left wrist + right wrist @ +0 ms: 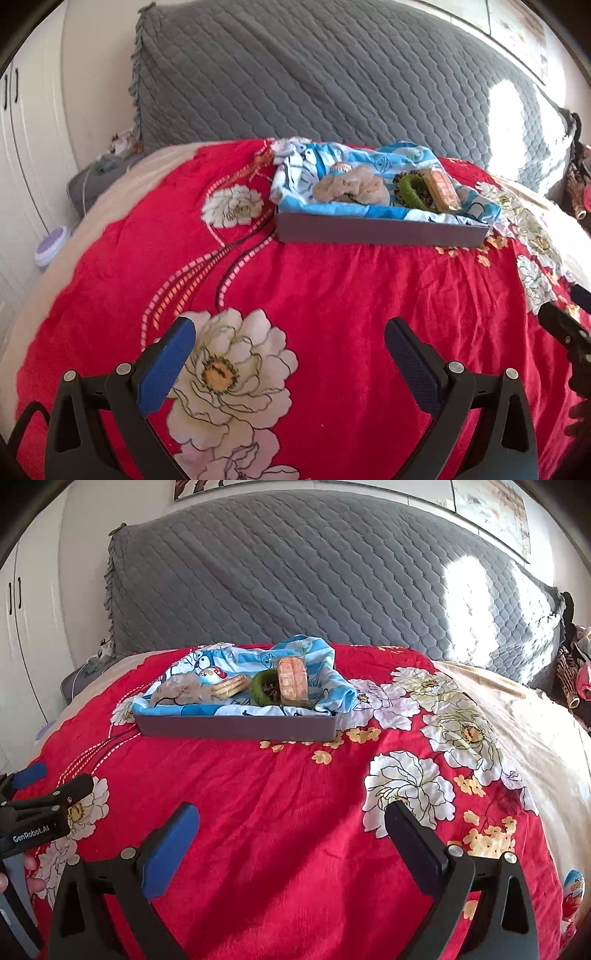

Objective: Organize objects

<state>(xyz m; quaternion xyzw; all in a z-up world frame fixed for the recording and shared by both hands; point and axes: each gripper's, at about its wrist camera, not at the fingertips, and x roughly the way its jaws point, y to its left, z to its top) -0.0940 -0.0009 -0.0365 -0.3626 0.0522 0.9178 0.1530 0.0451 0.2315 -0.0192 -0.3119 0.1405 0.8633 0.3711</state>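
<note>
Red flowered bedspread [332,295] lying under both grippers. Left gripper [290,341] and right gripper [291,829] hovering wide open, holding nothing. Tray [236,726] of snacks sitting well beyond the fingertips.

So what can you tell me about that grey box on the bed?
The grey box is a shallow, open-topped rectangular tray, seemingly cardboard, with plain flat walls. It sits level on the red flowered bedspread, in front of the grey quilted headboard. A blue-and-white cartoon cloth lines it and spills over its edges. Snack packets and a green ring-shaped thing lie inside. Neither gripper touches it.
</note>
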